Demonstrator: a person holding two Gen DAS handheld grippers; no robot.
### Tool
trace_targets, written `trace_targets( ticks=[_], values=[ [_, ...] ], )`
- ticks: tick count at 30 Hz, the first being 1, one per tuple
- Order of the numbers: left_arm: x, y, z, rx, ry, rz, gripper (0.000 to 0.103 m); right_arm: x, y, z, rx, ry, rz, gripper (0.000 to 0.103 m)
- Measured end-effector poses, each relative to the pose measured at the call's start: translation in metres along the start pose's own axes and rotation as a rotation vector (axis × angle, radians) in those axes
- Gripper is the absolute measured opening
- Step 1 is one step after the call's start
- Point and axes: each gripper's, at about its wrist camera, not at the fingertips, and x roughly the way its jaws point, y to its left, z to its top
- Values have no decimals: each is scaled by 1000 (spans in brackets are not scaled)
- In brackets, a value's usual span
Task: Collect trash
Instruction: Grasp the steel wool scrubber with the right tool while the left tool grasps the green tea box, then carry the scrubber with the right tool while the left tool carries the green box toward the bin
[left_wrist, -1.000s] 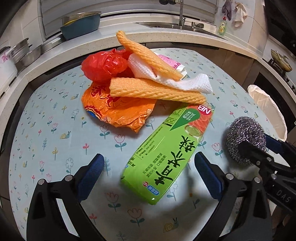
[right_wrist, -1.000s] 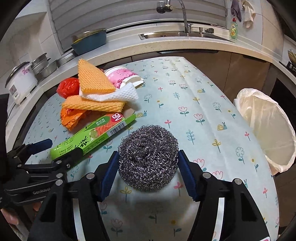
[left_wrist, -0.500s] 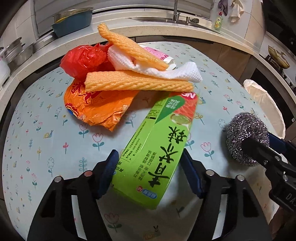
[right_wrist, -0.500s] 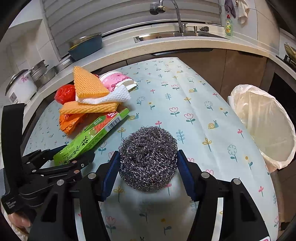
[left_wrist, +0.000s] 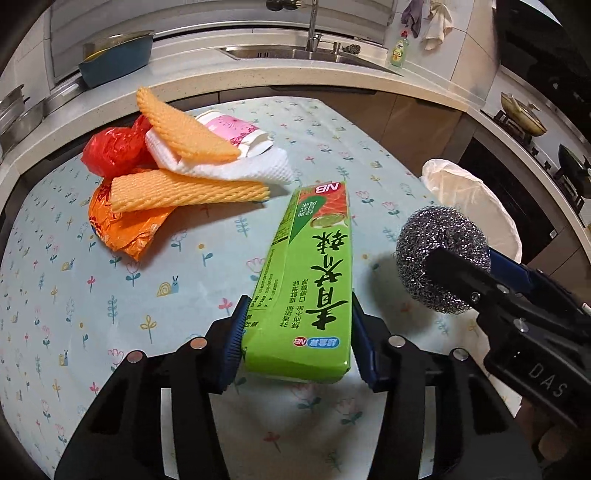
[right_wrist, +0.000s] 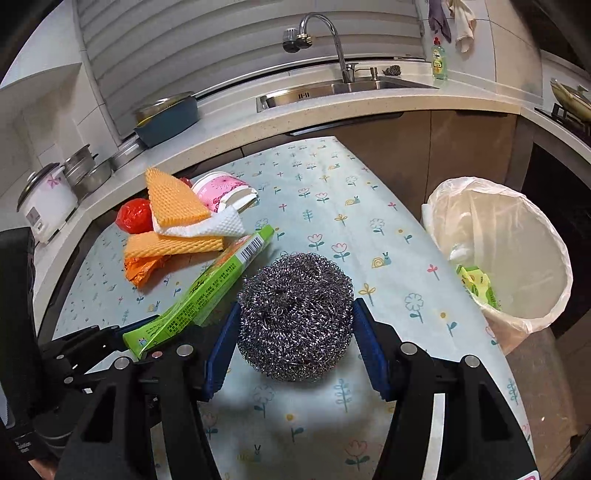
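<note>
My left gripper (left_wrist: 297, 334) is shut on a long green box (left_wrist: 308, 280) and holds it above the flowered table (left_wrist: 110, 295). The box also shows in the right wrist view (right_wrist: 207, 288). My right gripper (right_wrist: 295, 332) is shut on a steel wool scrubber (right_wrist: 295, 317), which also shows in the left wrist view (left_wrist: 441, 254). A pile of trash lies at the far left: orange foam nets (left_wrist: 184, 188), a white cloth (left_wrist: 236, 166), a red bag (left_wrist: 110, 151), an orange wrapper (left_wrist: 125, 229) and a pink cup (left_wrist: 232, 125).
A bin lined with a white bag (right_wrist: 498, 243) stands off the table's right edge, with green trash (right_wrist: 476, 284) inside. A counter with a sink (right_wrist: 332, 92), a blue pan (right_wrist: 166, 118) and a rice cooker (right_wrist: 44, 203) runs behind the table.
My left gripper closed on the green box and lifted it off the table, turning it rightward. My right gripper rose with the scrubber; the bin is nearer.
</note>
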Motion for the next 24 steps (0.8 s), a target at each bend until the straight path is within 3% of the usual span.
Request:
trace_targets(
  ticks=[24],
  values=[
    [-15, -111, 46, 112, -93, -58, 44, -54, -111, 23, 143, -122, -72, 58]
  ],
)
